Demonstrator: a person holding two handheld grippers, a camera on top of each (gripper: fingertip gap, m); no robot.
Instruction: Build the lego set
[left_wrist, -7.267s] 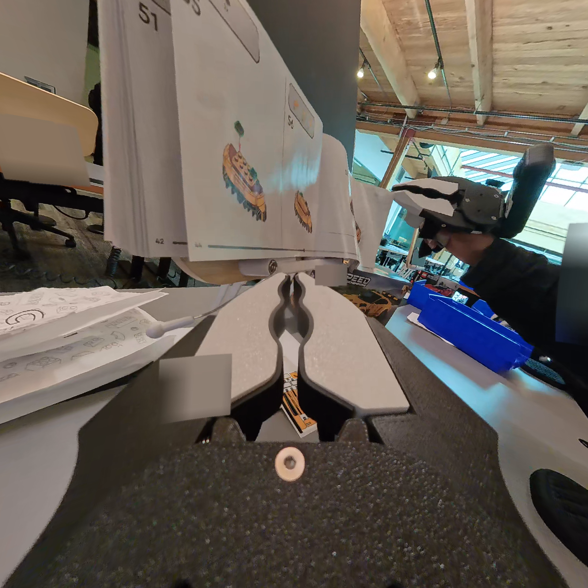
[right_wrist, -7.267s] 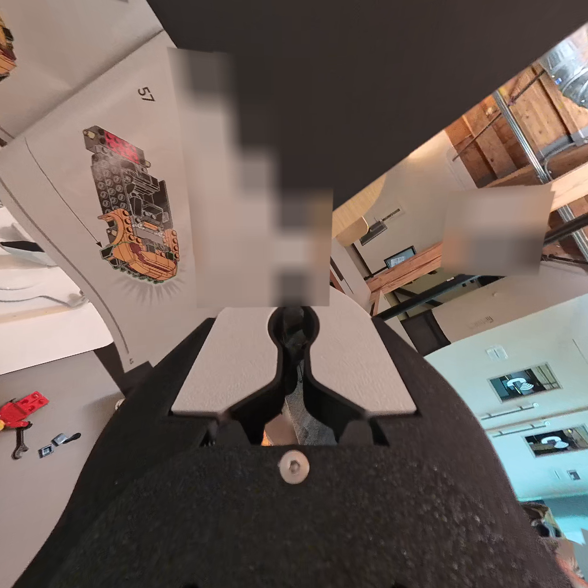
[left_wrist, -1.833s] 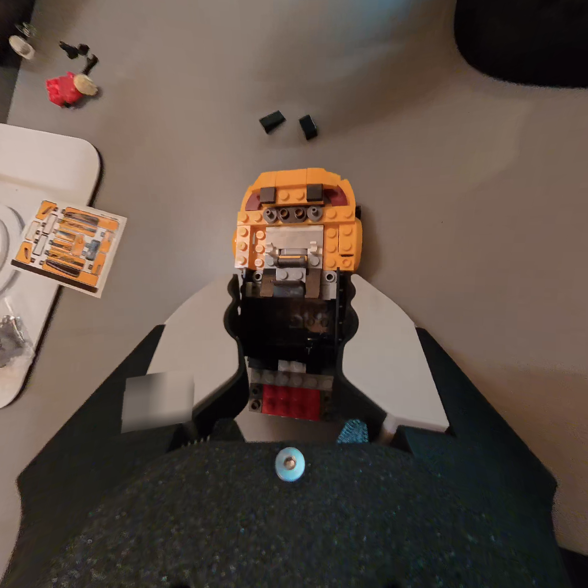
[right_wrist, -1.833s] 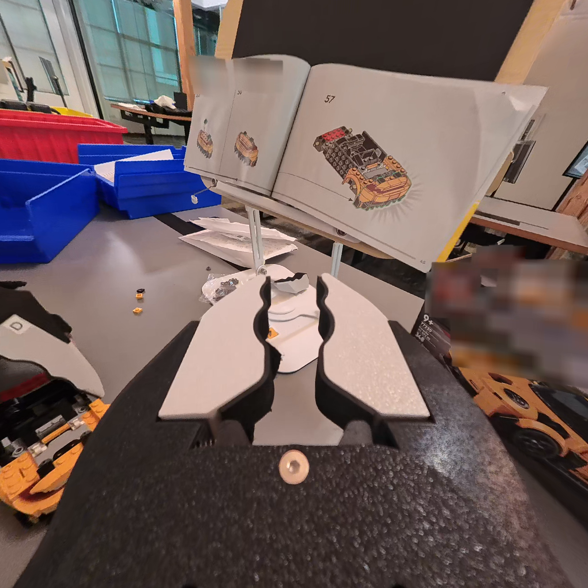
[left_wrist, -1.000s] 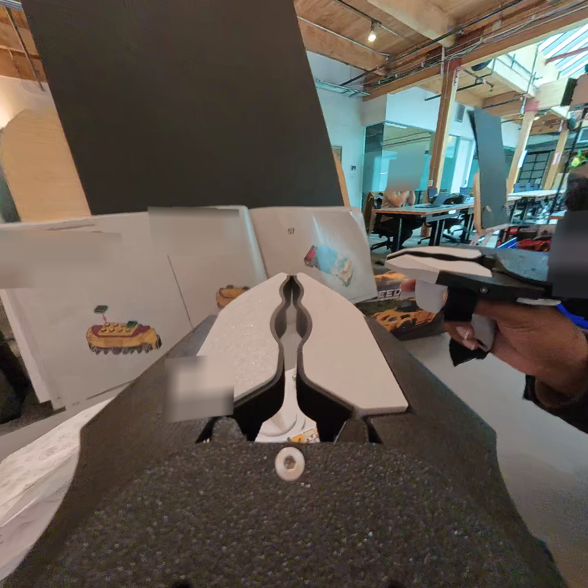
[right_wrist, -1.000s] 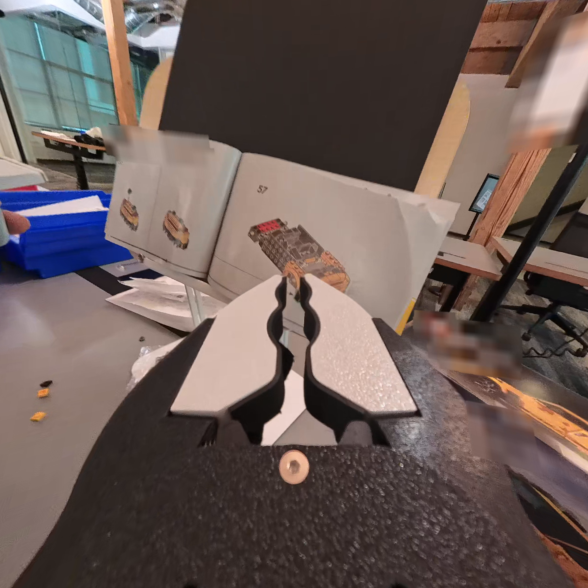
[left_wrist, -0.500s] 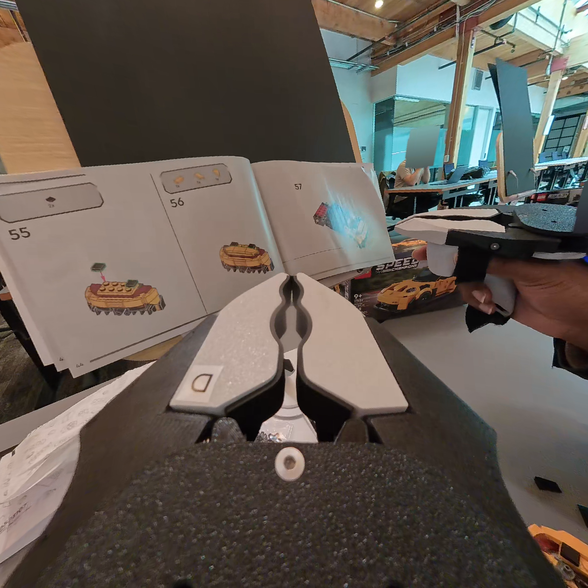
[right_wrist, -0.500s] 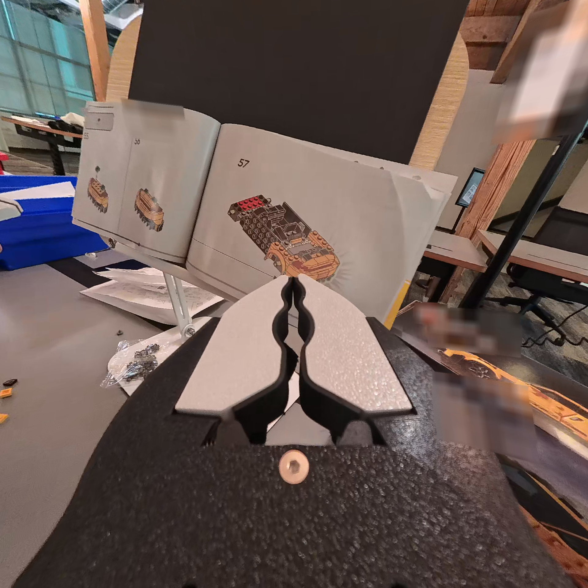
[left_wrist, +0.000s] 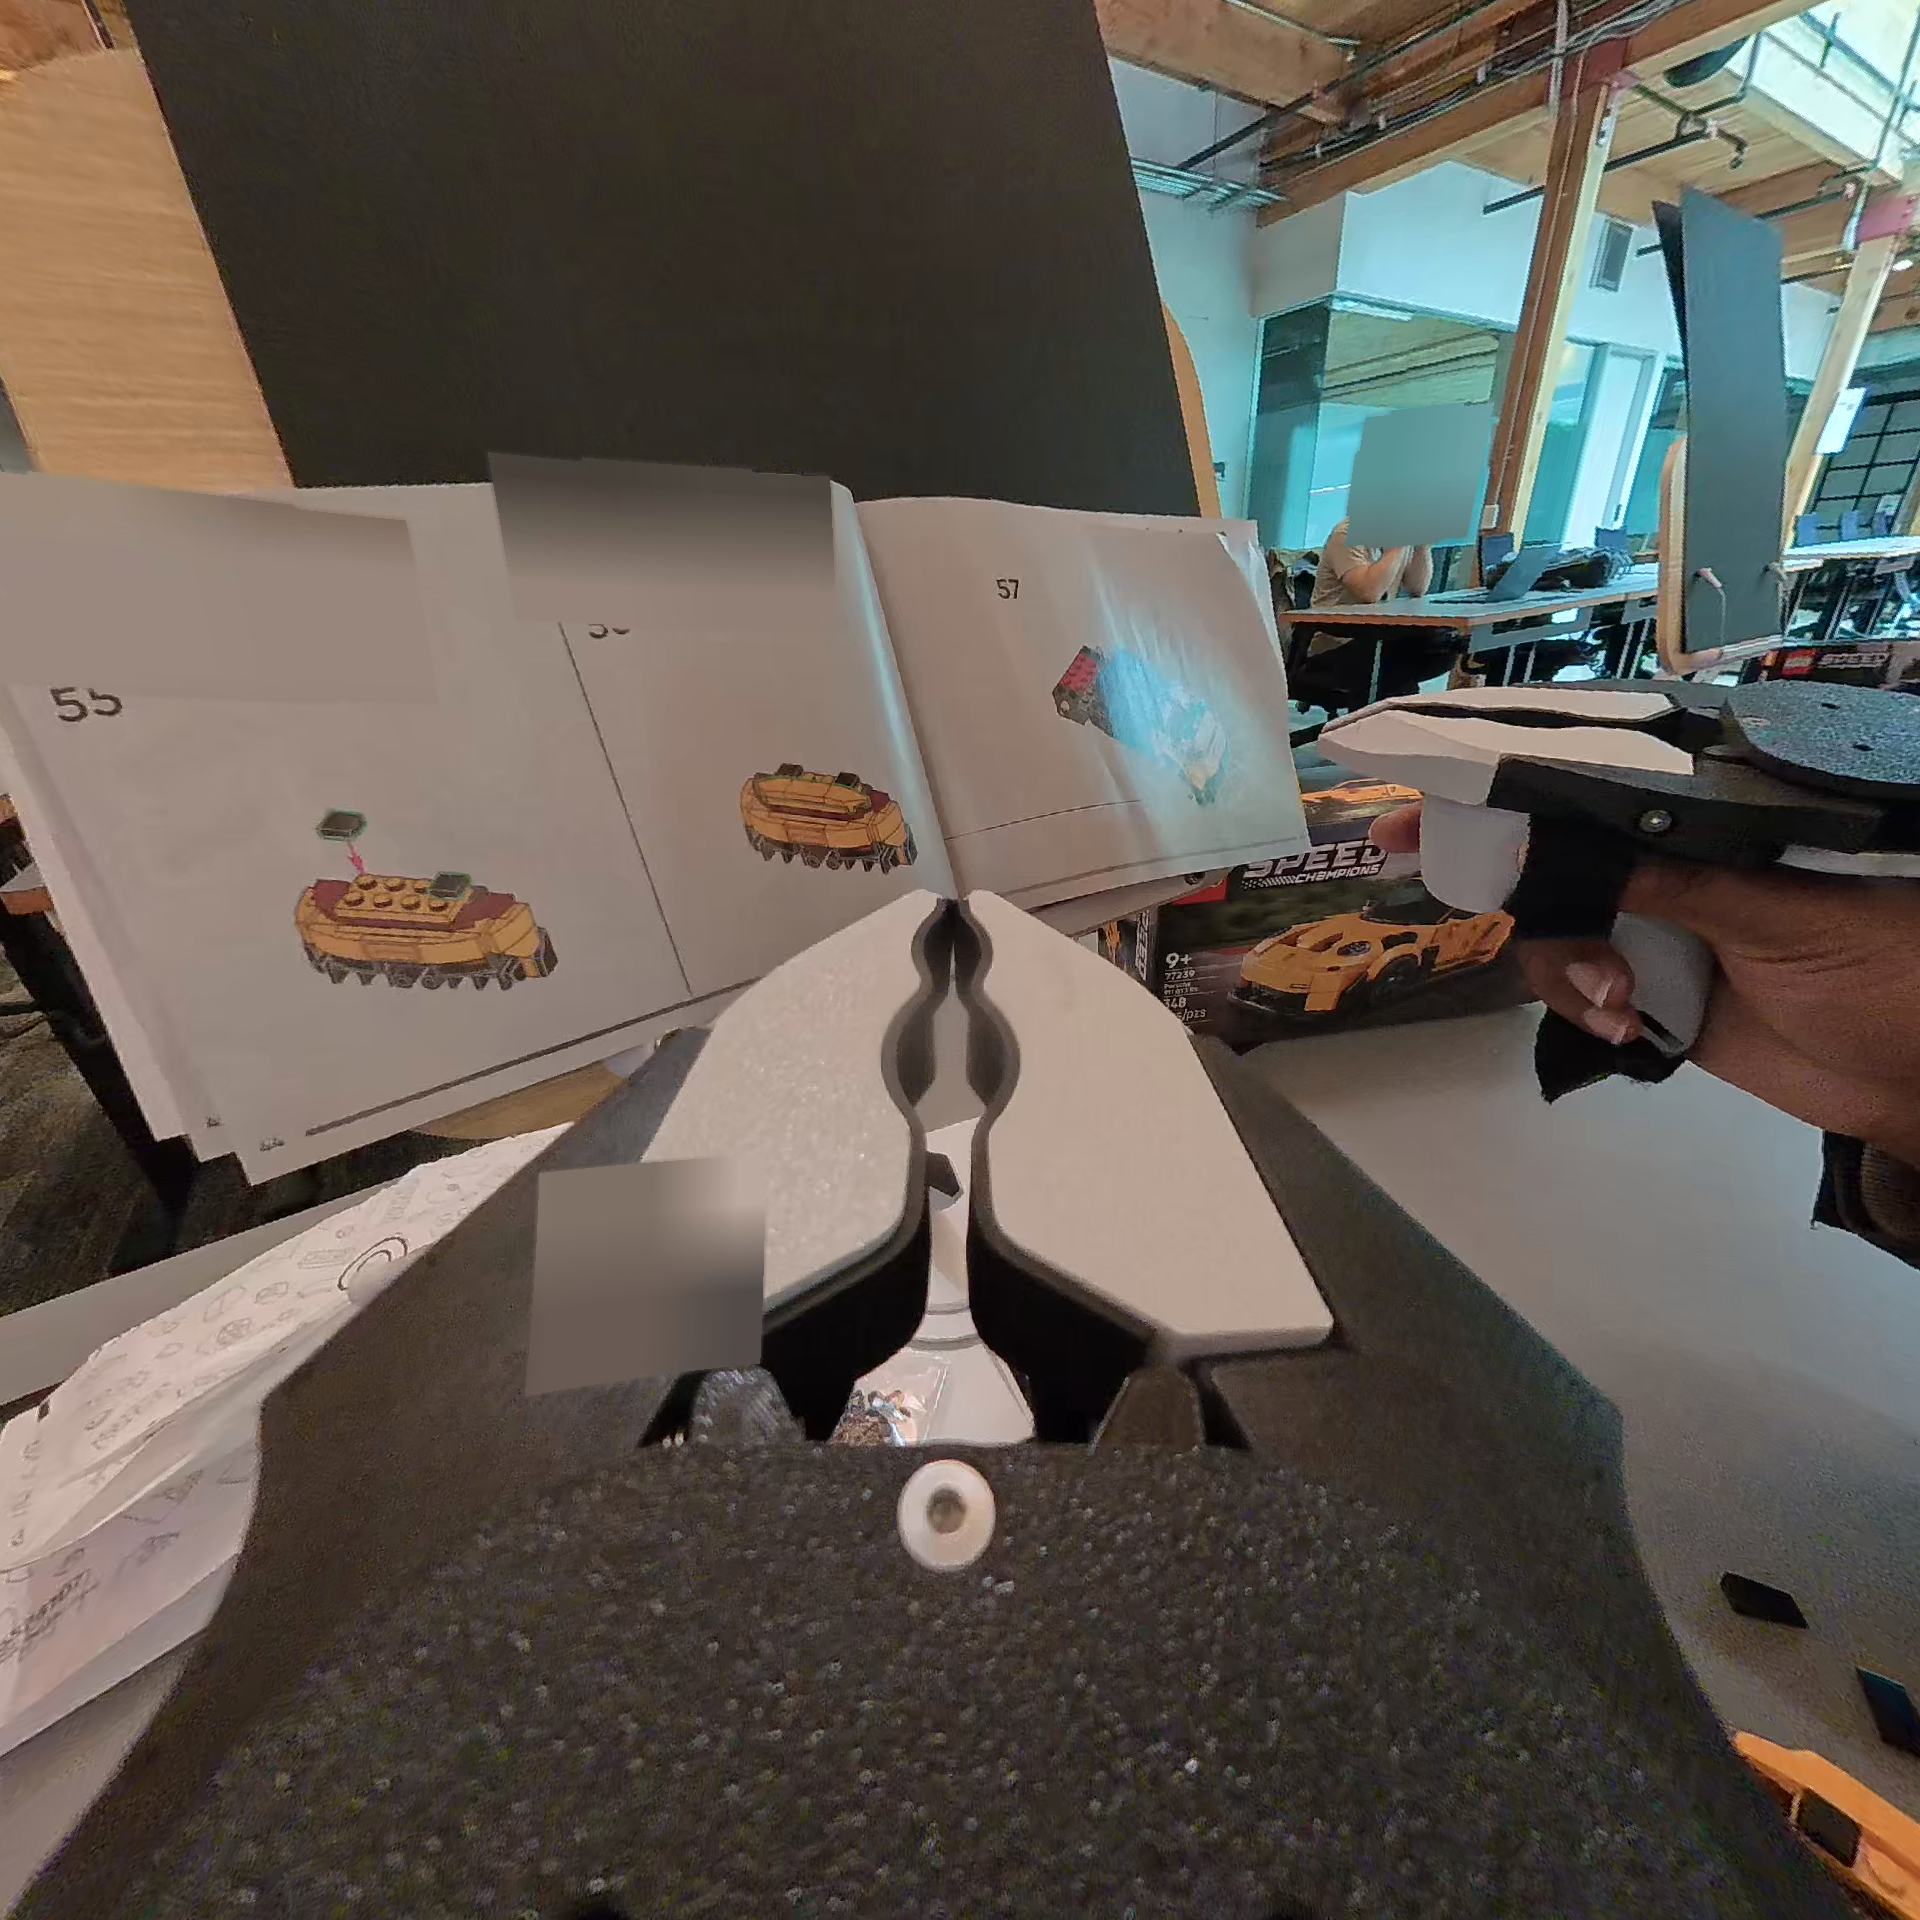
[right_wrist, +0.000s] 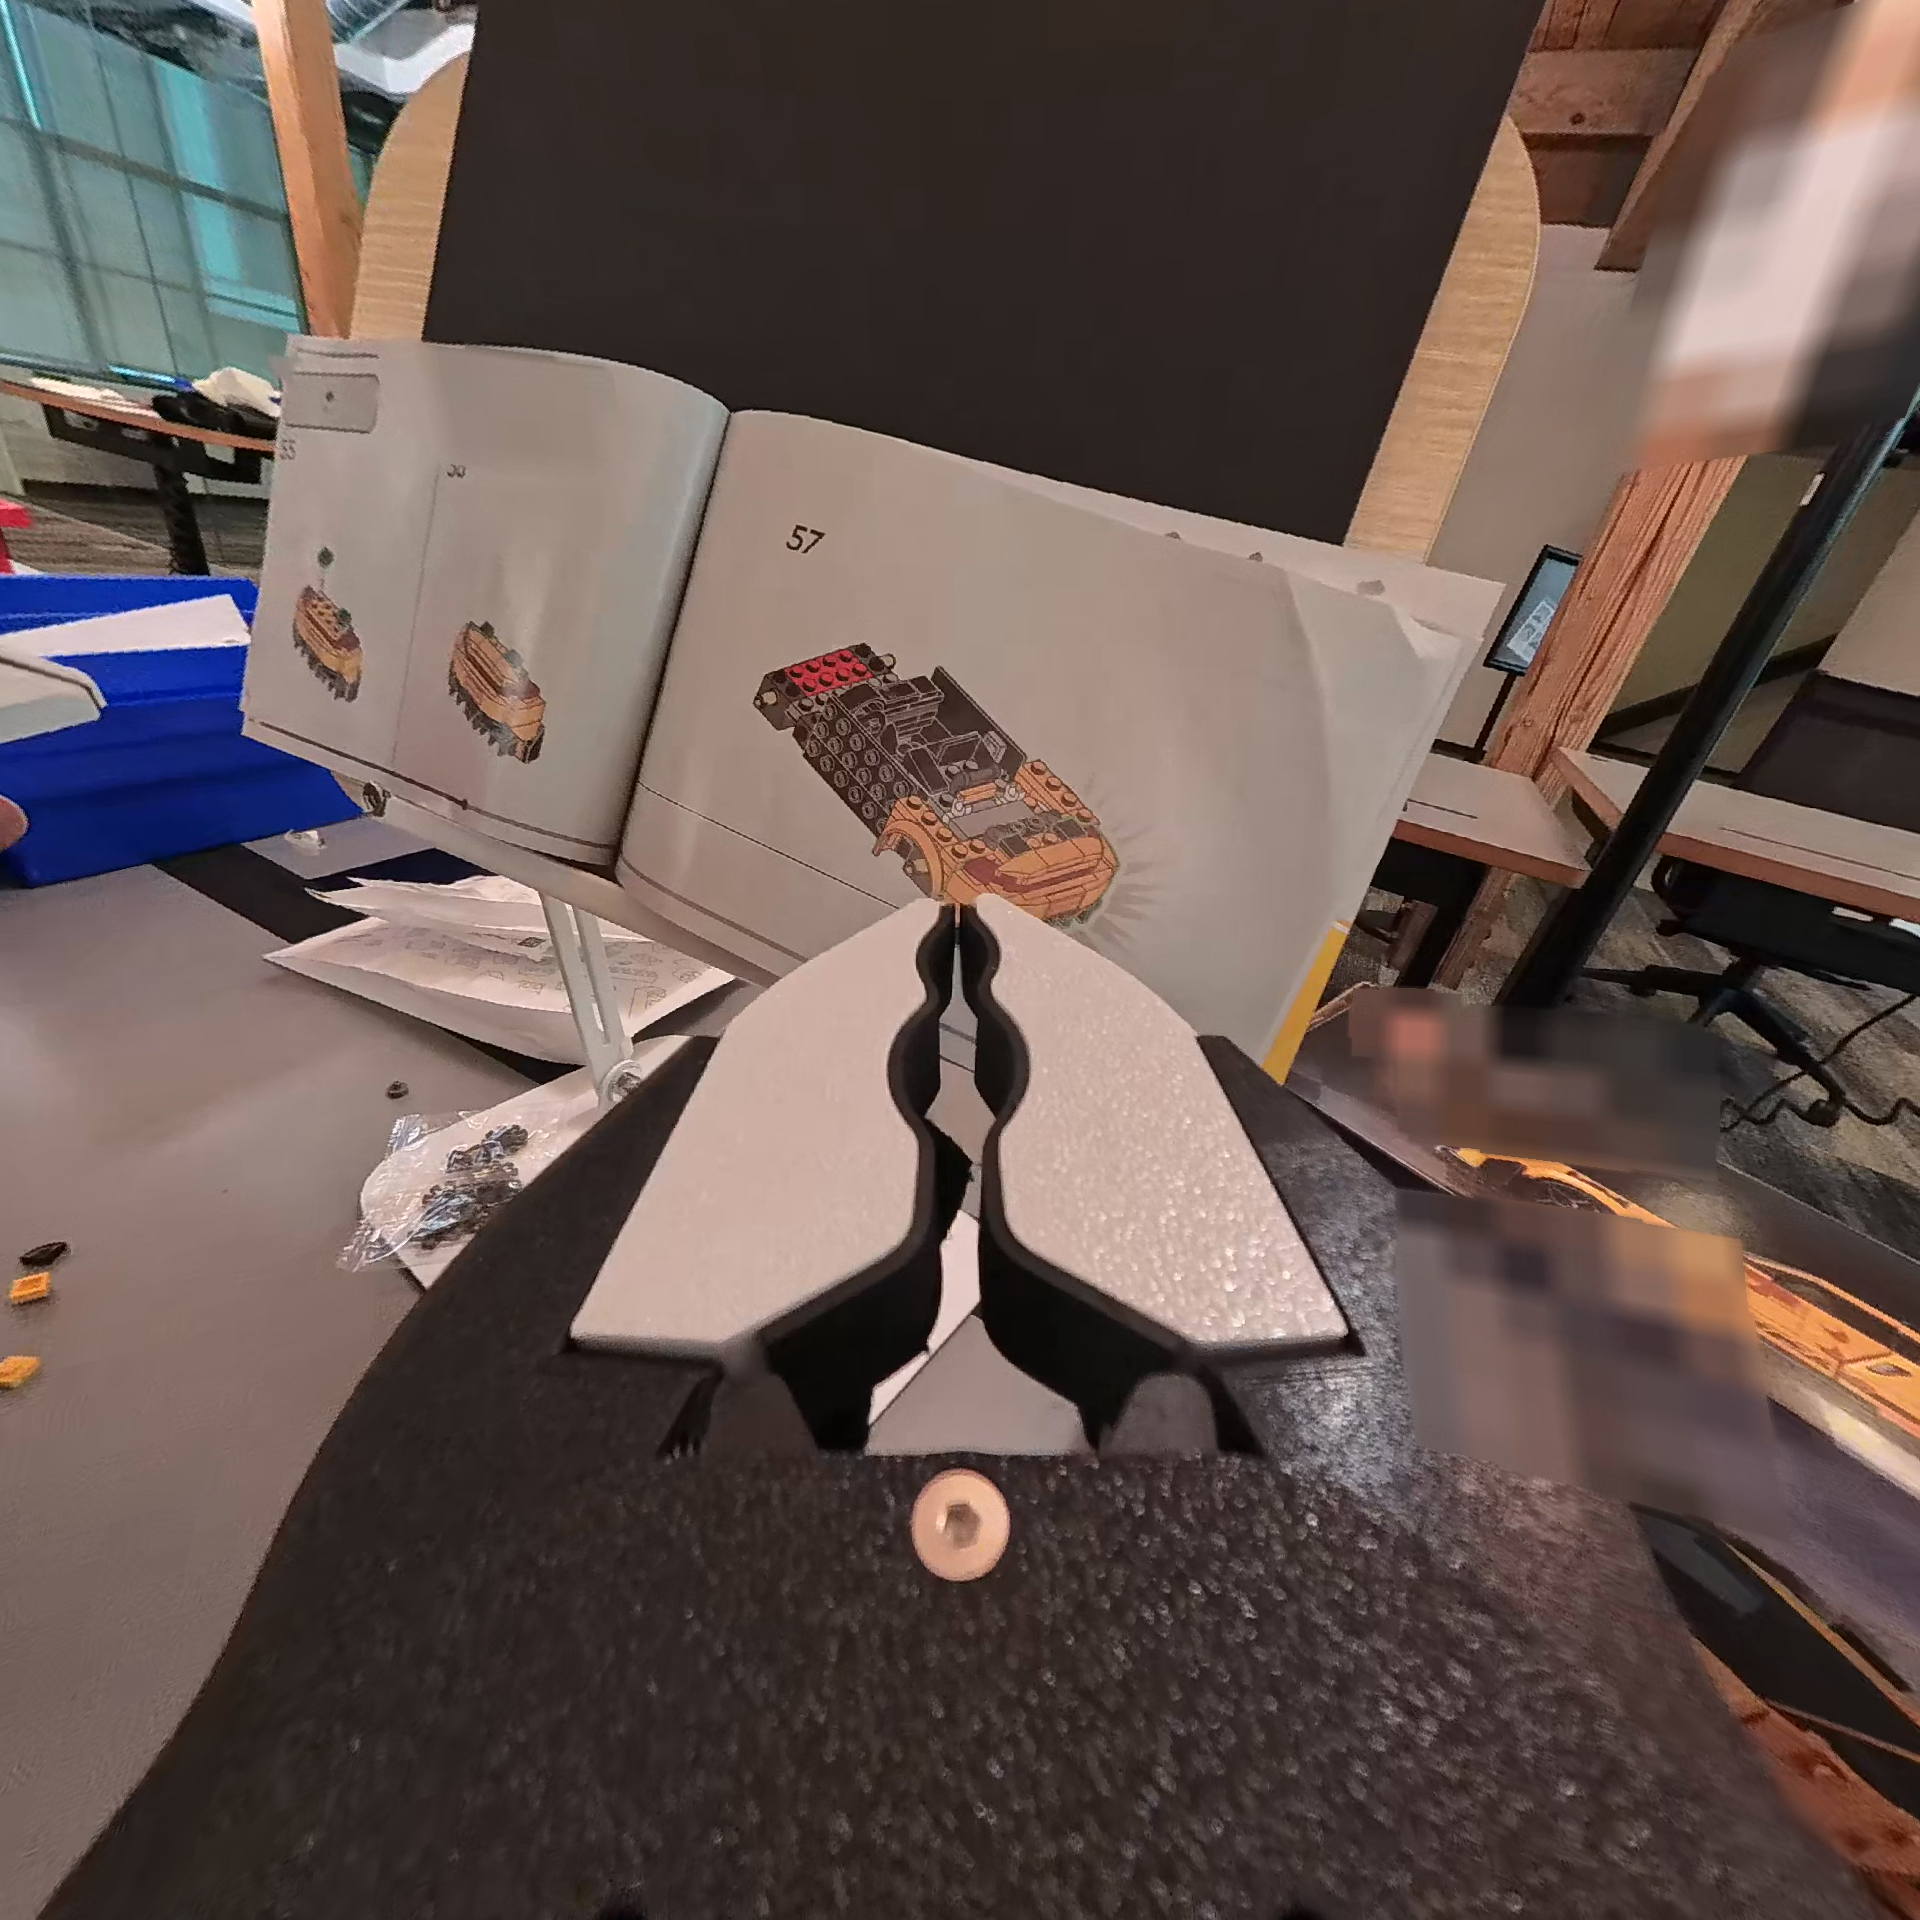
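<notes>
I held my left gripper (left_wrist: 954, 914) and my right gripper (right_wrist: 954, 914) with fingers pressed together on nothing, both aimed at the open instruction booklet (right_wrist: 1039, 665) across mid-frame. The orange lego car (left_wrist: 1829, 1823) sat at the left view's lower right corner.

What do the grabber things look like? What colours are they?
Each gripper, left and right, has two pale grey fingers with wavy black inner edges, on a rough black body with one pale screw. From the side, the right one shows a white trigger.
</notes>
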